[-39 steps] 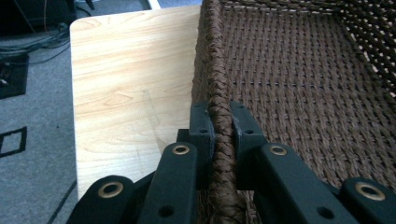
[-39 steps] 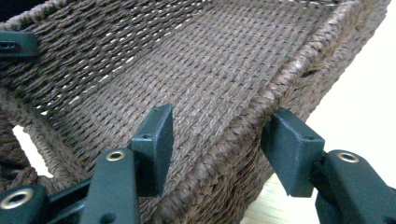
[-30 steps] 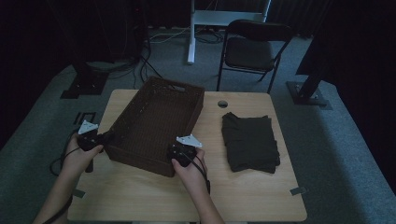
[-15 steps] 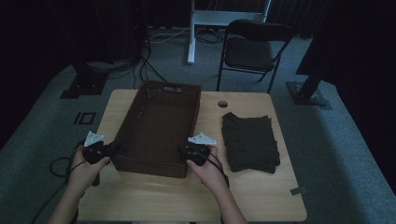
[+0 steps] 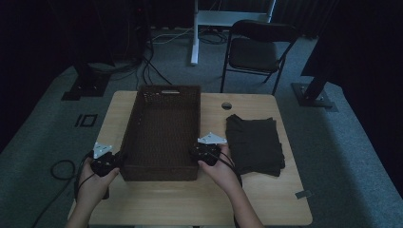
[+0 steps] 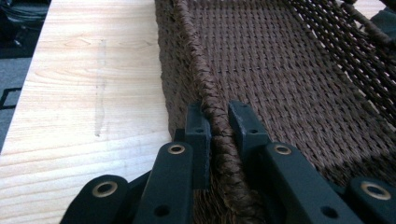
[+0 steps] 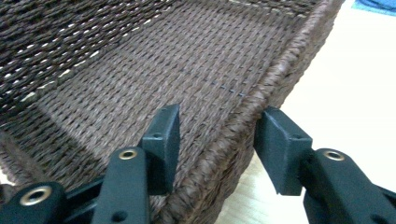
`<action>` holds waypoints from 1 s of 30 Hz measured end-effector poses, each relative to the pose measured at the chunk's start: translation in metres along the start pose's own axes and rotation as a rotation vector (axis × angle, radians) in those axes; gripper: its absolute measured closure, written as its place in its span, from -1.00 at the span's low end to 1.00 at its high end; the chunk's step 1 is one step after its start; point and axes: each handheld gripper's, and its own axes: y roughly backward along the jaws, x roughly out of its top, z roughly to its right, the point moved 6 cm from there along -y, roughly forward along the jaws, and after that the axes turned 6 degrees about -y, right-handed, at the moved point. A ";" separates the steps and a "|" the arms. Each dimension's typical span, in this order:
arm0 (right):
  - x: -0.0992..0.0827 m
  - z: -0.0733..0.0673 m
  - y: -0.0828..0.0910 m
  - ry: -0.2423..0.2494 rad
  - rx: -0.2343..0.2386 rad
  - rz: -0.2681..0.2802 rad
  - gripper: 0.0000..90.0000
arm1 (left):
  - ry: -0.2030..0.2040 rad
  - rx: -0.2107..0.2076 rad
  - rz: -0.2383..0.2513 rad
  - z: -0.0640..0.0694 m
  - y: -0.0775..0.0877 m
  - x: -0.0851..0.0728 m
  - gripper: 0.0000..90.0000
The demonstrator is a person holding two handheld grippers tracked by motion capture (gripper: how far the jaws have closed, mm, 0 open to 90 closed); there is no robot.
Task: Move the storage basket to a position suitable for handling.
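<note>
The high view takes in the whole light wooden counter (image 5: 157, 199): a dark brown woven rectangular basket (image 5: 161, 126) stands left of centre, and a folded dark cloth (image 5: 254, 142) lies at its three o'clock. The gripper views bring out the braided rim instead. In the left gripper view the left tongs (image 6: 216, 122) pinch the basket's rim tightly, one pad outside, one inside. In the right gripper view the right tongs (image 7: 218, 140) straddle the opposite rim, part open; the inner pad lies against the weave, the outer pad stands clear. In the high view, the left tongs sit at the basket's eight o'clock, the right at four.
</note>
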 end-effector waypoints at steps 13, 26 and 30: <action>-0.003 -0.010 0.000 -0.023 0.025 -0.001 0.09 | 0.014 -0.014 0.023 -0.011 -0.002 0.000 0.76; -0.003 -0.003 0.003 -0.001 0.031 0.026 -0.35 | -0.036 -0.106 0.051 -0.011 0.005 0.003 0.02; 0.002 -0.002 0.007 0.013 0.023 0.046 -0.43 | -0.060 -0.099 0.066 -0.014 0.009 0.006 -0.15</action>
